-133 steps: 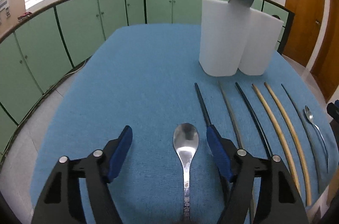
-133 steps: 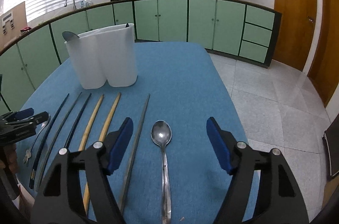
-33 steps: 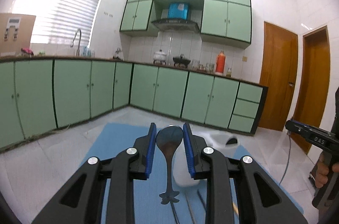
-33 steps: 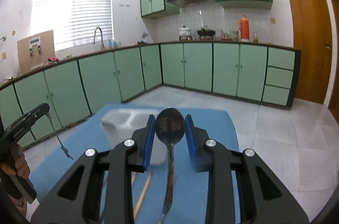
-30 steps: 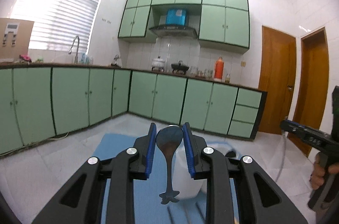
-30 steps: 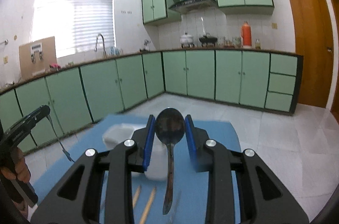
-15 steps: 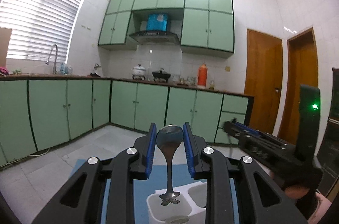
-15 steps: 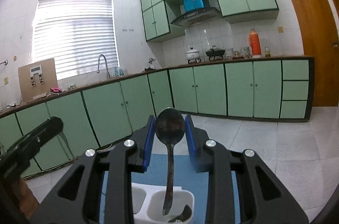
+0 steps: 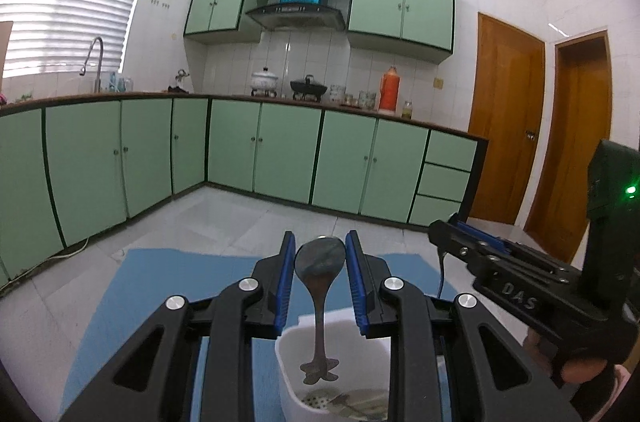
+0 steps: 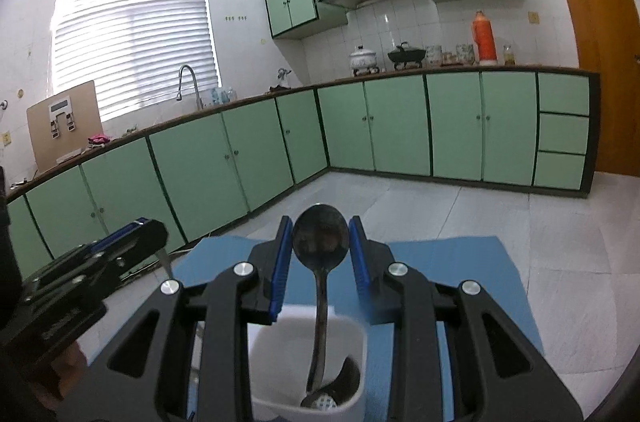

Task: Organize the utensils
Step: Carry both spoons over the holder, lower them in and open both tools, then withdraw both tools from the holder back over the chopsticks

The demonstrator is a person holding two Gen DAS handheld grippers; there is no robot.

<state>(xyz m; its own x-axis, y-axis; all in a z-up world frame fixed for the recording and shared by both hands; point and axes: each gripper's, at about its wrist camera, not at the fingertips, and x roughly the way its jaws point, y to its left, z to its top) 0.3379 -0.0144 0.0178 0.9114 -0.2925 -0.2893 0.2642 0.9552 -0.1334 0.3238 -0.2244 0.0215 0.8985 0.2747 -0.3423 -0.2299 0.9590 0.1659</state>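
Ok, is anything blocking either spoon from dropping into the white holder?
Nothing visible. The left spoon hangs handle-down over an open compartment of the white holder. The right spoon already reaches into its compartment, beside a spoon resting there.

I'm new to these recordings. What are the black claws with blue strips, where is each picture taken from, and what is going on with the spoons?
There is no robot here. A person holds a hand-operated two-finger gripper in each hand, and each gripper carries a wide-angle camera looking along its fingers. One picture is from the left gripper, the other from the right gripper; each also shows the other gripper at its edge.

The blue strips are the finger pads. Each gripper is shut on a spoon, bowl end between the pads, handle hanging down. The left spoon hangs over one compartment of a white holder; the right spoon reaches into the holder, where another utensil already sits. The holder stands on a blue cloth. Behind is a kitchen with green cabinets.
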